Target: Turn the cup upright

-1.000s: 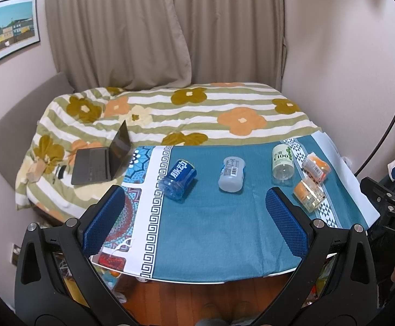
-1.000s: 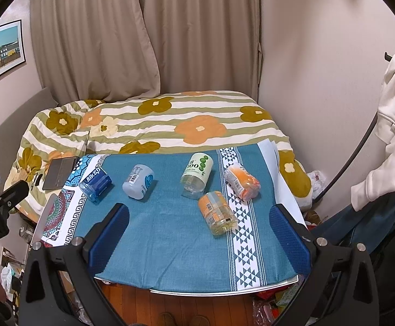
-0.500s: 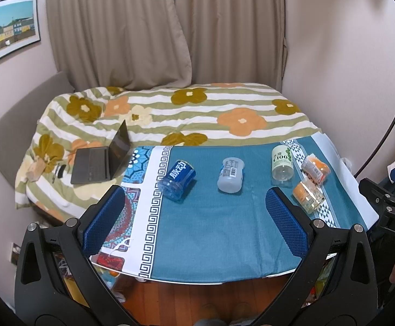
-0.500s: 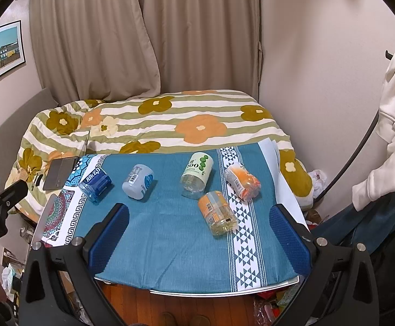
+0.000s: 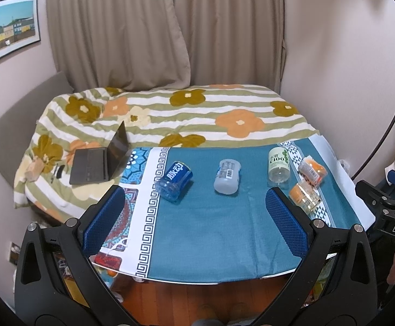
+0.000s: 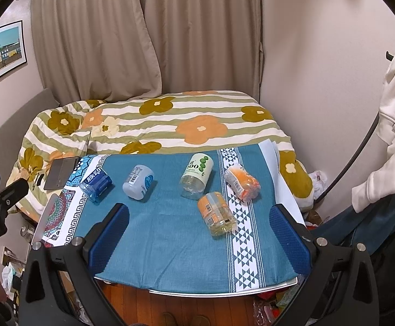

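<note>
Several cups made from cut bottles lie on their sides on a teal tablecloth (image 5: 211,231): a blue one (image 5: 173,180), a grey-white one (image 5: 227,179), a green-labelled one (image 5: 278,164) and two orange ones (image 5: 304,197) (image 5: 312,169). They also show in the right wrist view: the blue cup (image 6: 96,183), the grey cup (image 6: 138,181), the green cup (image 6: 197,175) and the orange cups (image 6: 217,214) (image 6: 241,180). My left gripper (image 5: 194,214) is open and empty, above the table's near edge. My right gripper (image 6: 198,228) is open and empty, likewise short of the cups.
A bed with a flowered quilt (image 5: 197,111) lies behind the table, with an open laptop (image 5: 99,160) on it. Curtains and walls stand behind. A white garment (image 6: 392,125) hangs at the right. Wooden floor (image 6: 197,309) shows below the table's front edge.
Both views have shifted very slightly; the cups sit a touch higher and farther in frame. Nothing on the table has moved and both grippers stay open.
</note>
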`<state>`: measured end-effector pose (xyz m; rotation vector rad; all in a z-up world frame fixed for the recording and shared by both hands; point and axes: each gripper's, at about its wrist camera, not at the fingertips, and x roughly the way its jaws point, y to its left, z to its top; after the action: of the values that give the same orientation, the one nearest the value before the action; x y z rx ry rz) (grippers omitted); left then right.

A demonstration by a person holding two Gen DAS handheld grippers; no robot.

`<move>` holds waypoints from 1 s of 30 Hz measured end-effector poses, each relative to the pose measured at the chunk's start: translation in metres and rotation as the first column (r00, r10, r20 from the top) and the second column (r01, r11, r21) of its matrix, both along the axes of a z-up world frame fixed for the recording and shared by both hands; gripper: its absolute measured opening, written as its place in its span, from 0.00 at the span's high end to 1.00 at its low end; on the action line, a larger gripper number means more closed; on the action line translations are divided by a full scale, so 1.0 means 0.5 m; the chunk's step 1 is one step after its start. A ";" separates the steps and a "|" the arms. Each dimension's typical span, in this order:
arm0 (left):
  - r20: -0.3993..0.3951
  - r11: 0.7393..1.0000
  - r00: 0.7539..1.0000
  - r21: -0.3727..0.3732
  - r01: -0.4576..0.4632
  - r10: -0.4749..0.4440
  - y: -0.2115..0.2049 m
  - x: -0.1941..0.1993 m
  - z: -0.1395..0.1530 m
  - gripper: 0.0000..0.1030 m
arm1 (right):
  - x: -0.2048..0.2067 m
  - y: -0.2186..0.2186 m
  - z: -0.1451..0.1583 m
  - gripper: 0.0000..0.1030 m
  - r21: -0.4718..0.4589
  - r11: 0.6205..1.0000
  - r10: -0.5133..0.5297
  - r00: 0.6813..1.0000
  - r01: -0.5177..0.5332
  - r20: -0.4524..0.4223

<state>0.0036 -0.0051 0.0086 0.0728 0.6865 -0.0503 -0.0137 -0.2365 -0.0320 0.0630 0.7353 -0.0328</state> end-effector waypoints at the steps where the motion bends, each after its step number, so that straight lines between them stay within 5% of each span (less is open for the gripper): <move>1: 0.000 1.000 1.000 0.000 0.001 -0.001 0.000 0.000 0.000 0.00 | -0.001 0.000 -0.001 0.00 0.001 1.000 0.001 1.000 -0.001 0.001; 19: 0.014 0.999 0.999 -0.002 -0.035 0.035 0.006 -0.028 0.013 0.00 | -0.014 -0.001 0.023 0.00 0.021 1.000 0.013 1.000 -0.013 0.015; 30: -0.034 0.996 0.995 0.034 -0.088 0.090 0.055 0.023 -0.017 0.00 | 0.029 -0.005 0.000 0.00 0.026 0.995 0.098 0.995 -0.098 -0.004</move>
<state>0.0149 0.0222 0.0002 0.0725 0.7250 0.0452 0.0008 -0.2391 -0.0321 0.0511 0.7437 0.0704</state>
